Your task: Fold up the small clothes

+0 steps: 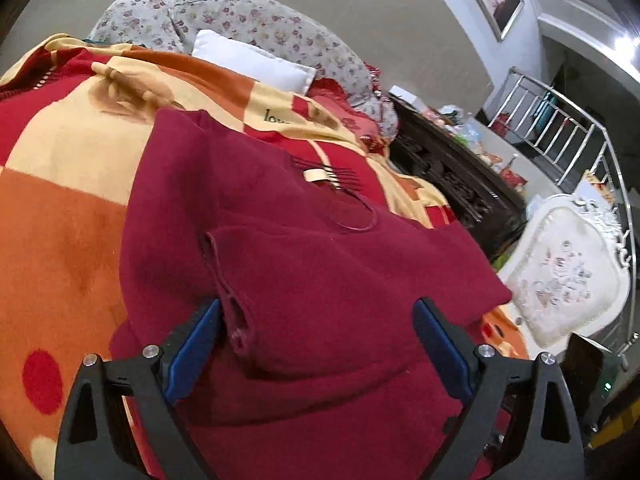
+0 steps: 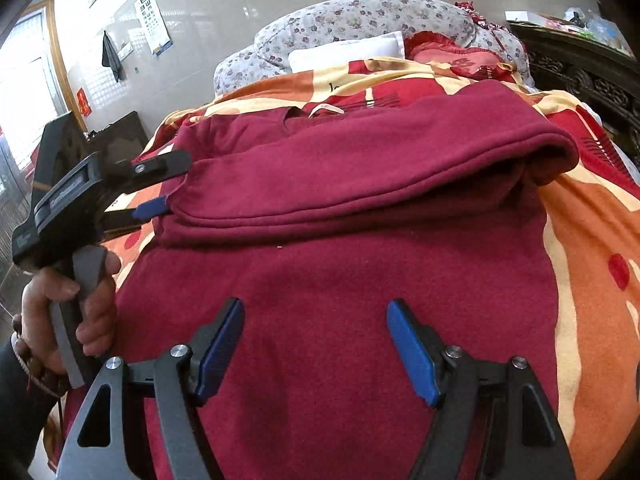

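Nearest the right wrist camera, the right gripper [image 2: 316, 344] hovers with its blue-padded jaws spread wide above the bare lower part of a dark red fleece sweater [image 2: 340, 280], pinching nothing. The sweater lies flat on a red, orange and cream patterned blanket [image 2: 592, 264] that covers the bed, with one sleeve folded across its body into a thick band. At the left end of that band, the left gripper [image 2: 160, 184], held by a hand [image 2: 80, 304] on a grey handle, reaches the sleeve's edge; in the left wrist view its jaws stand apart on either side of the cuff [image 1: 240, 328], with the left pad just beside the cloth and no grip that can be seen. Farther off, a small cream label [image 1: 316, 176] marks the neckline. Beyond it a white pillow [image 1: 248, 60] lies on the blanket against a floral padded headboard [image 1: 248, 16].
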`<move>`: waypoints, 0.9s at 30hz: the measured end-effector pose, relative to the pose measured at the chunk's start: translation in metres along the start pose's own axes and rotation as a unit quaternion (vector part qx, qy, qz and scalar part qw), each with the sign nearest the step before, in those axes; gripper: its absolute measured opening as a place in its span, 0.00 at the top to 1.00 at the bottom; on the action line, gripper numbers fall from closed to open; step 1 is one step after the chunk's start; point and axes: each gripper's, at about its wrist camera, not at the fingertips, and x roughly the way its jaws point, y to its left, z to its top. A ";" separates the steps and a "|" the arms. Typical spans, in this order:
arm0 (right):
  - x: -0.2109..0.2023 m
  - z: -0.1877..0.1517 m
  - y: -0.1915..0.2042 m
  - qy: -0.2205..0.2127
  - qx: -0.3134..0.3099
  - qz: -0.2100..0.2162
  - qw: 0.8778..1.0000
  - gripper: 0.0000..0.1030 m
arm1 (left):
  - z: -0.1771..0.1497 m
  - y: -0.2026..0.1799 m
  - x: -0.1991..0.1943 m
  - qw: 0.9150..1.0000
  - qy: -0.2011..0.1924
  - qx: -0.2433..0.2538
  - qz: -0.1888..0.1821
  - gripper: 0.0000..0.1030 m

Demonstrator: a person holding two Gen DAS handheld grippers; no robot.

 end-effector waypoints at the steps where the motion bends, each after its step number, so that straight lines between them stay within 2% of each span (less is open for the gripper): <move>1: 0.000 0.000 0.001 0.001 0.000 0.000 1.000 0.24 | 0.001 -0.001 0.002 1.000 0.002 0.003 0.017 0.28; 2: 0.000 0.000 0.000 0.001 0.001 0.001 1.000 0.24 | 0.003 -0.001 0.005 0.999 0.008 0.006 0.032 0.48; 3: 0.000 -0.001 0.000 0.002 0.002 0.003 1.000 0.24 | 0.003 0.000 0.008 0.999 0.018 0.005 0.046 0.61; 4: -0.001 -0.001 -0.001 0.002 0.004 0.005 1.000 0.24 | 0.003 0.003 0.012 0.998 0.031 0.004 0.058 0.88; 5: -0.001 -0.001 -0.002 0.002 0.006 0.006 1.000 0.24 | 0.002 0.004 0.017 0.997 0.043 0.004 0.070 0.94; 7: -0.001 -0.002 -0.002 0.001 0.006 0.007 1.000 0.24 | 0.000 0.005 0.017 0.995 0.046 0.007 0.090 0.94; 9: -0.003 -0.002 -0.002 0.000 0.007 0.008 1.000 0.24 | 0.003 -0.008 0.003 0.994 0.025 0.033 0.098 0.94; 11: -0.004 -0.002 -0.002 -0.003 0.009 0.009 1.000 0.24 | 0.009 -0.021 -0.013 0.995 0.003 0.051 0.082 0.94; 13: -0.005 -0.002 -0.003 -0.005 0.011 0.011 1.000 0.24 | 0.018 -0.030 -0.031 0.994 -0.023 0.069 0.082 0.94; 15: -0.005 -0.001 -0.004 -0.005 0.013 0.012 1.000 0.24 | 0.029 -0.023 -0.038 0.991 -0.037 0.071 0.110 0.94; 18: -0.004 -0.001 -0.002 -0.004 0.010 0.008 1.000 0.24 | 0.039 0.000 -0.034 0.988 -0.034 0.044 0.143 0.94; 19: -0.004 -0.001 -0.002 -0.004 0.010 0.008 1.000 0.24 | 0.038 0.008 -0.028 0.986 -0.026 0.040 0.157 0.94; 21: -0.005 -0.001 -0.002 -0.004 0.011 0.008 1.000 0.24 | 0.031 0.018 -0.015 0.987 0.009 0.034 0.154 0.93; 22: -0.005 -0.001 -0.003 -0.005 0.012 0.009 1.000 0.24 | 0.026 0.020 -0.008 0.986 0.019 0.041 0.161 0.86; 23: -0.005 -0.001 -0.003 -0.006 0.013 0.009 1.000 0.24 | 0.021 0.019 -0.005 0.985 0.024 0.046 0.162 0.68; 24: -0.006 0.000 -0.004 -0.007 0.014 0.010 1.000 0.24 | 0.019 0.019 -0.005 0.987 0.027 0.043 0.152 0.57; 25: -0.008 -0.001 -0.005 -0.011 0.016 0.009 1.000 0.24 | 0.017 0.019 -0.009 0.989 0.023 0.037 0.139 0.41; 26: -0.011 0.000 -0.007 -0.016 0.021 0.010 1.000 0.24 | 0.017 0.017 -0.015 0.989 0.014 0.038 0.140 0.33; 27: -0.014 0.000 -0.010 -0.020 0.029 0.012 0.999 0.24 | 0.018 0.012 -0.025 0.987 -0.003 0.045 0.155 0.31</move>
